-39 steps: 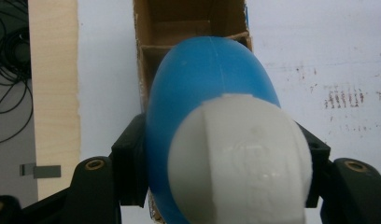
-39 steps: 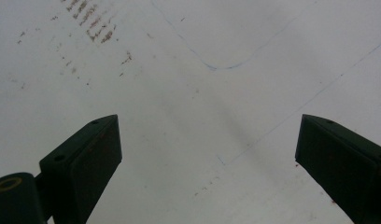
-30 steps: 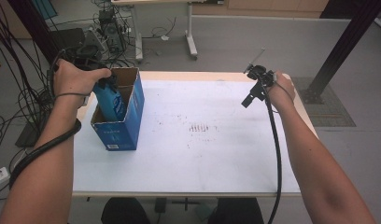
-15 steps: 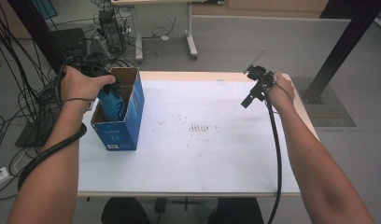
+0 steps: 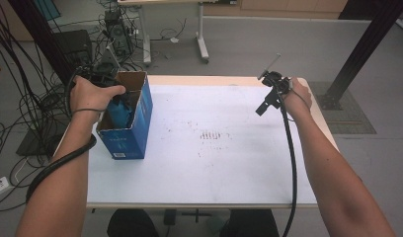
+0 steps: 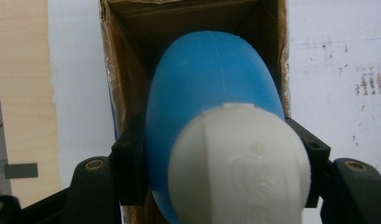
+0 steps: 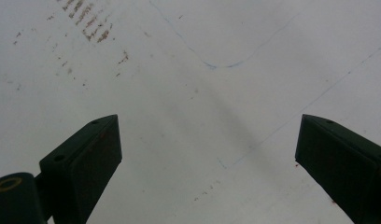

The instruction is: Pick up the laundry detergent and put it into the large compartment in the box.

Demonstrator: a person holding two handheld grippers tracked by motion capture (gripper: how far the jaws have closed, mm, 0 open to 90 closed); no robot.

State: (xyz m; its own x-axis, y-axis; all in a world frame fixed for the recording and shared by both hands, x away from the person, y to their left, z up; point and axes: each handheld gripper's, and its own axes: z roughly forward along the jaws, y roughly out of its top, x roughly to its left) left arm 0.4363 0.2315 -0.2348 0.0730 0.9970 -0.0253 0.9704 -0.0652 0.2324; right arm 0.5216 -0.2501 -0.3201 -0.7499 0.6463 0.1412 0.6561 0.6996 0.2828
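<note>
Blue bottle (image 6: pixel 207 84) with a white cap (image 6: pixel 240 163) sits clamped between the two black jaws of the left gripper (image 6: pixel 216 158); the pads press on its sides just behind the cap, one on each flank. Its rounded blue body points away from the gripper and down into the open top of a blue cardboard box (image 5: pixel 125 133), whose brown inner walls show around it in the left gripper view. From the high view, the box stands upright at the left end of the white table (image 5: pixel 214 163), near its far edge, and the left hand (image 5: pixel 91 96) holds the left gripper right over the opening, with the bottle (image 5: pixel 121 111) partly inside.

Set against the frame a second ago, that hand has come down: the bottle stands lower in the box, with less blue showing above the rim. The box stands where it did.

Far to the right, the right gripper (image 5: pixel 268 94) hangs above the far right part of the table, well apart from the box. Its jaws are spread wide with nothing between them, bare tabletop beneath them. Its place matches the earlier frames.
</note>
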